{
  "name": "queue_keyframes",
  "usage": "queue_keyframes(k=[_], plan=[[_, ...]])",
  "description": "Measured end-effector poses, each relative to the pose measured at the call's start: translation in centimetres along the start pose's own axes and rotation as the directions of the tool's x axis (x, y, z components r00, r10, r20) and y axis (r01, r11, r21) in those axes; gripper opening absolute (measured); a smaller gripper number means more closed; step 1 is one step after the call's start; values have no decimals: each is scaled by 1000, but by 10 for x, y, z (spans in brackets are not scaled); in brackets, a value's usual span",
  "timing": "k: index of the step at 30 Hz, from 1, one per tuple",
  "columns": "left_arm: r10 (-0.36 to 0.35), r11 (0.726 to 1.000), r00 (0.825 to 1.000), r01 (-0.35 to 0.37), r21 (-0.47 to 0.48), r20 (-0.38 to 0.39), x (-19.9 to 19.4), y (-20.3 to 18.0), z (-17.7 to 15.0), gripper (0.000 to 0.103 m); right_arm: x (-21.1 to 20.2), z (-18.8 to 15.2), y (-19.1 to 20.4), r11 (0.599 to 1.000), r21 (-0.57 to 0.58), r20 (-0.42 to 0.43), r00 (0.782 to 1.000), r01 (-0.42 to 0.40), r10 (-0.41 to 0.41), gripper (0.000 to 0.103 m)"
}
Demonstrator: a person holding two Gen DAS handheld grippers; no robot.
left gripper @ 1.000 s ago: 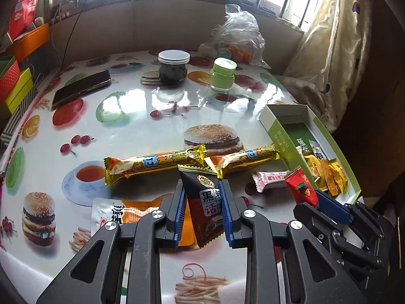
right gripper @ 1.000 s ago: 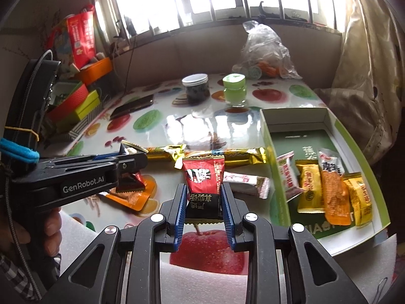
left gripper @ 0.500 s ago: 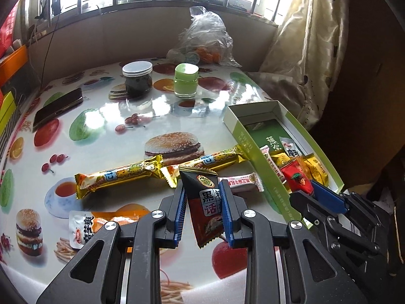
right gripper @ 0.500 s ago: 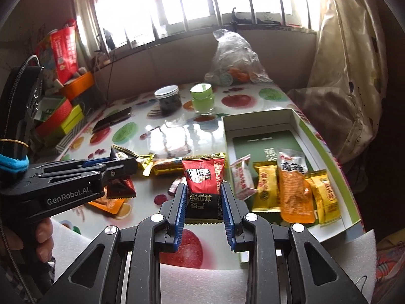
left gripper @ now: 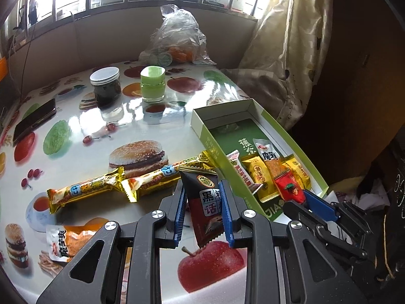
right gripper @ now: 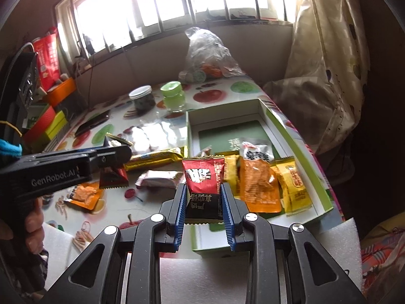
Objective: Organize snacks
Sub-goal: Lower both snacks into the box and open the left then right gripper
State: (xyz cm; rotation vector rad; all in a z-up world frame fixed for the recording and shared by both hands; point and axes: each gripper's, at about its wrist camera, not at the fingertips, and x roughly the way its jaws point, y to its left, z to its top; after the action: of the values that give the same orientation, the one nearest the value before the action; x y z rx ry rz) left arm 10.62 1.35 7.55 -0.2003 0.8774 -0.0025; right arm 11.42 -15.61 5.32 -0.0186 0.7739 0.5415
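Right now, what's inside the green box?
Inside the green box: an orange packet, yellow packets either side of it, and a pink-white one, all at the near end; the far end is bare. The right gripper's red packet hides part of the row.

Table w/ glossy fruit-and-burger print cloth. On it: two gold snack bars end to end, orange sachet near front edge, pink-white candy, open green box at right, dark jar w/ white lid, green jar, phone, clear plastic bag at back.
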Motion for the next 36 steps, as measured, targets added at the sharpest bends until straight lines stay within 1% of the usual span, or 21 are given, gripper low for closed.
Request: queue_keyframes(k=[11, 14, 25, 30, 36], plan=[[-66, 997, 997, 67, 28, -33, 25, -25, 15, 27, 9, -10, -27, 997, 46, -46, 997, 68, -66, 25], [-71, 997, 997, 72, 39, -43, 33, -32, 18, 27, 11, -11, -32, 995, 51, -53, 995, 90, -87, 25], [-82, 994, 993, 87, 68, -79, 57, -49, 25, 27, 14, -12, -38, 981, 4, -75, 978, 194, -194, 25], [-85, 992, 991, 94, 80, -102, 69, -56, 25, 27, 18, -11, -42, 977, 10, -76, 974, 214, -212, 25], [-81, 992, 989, 91, 83, -121, 81, -61, 23, 27, 20, -10, -45, 977, 19, -74, 975, 211, -209, 26]])
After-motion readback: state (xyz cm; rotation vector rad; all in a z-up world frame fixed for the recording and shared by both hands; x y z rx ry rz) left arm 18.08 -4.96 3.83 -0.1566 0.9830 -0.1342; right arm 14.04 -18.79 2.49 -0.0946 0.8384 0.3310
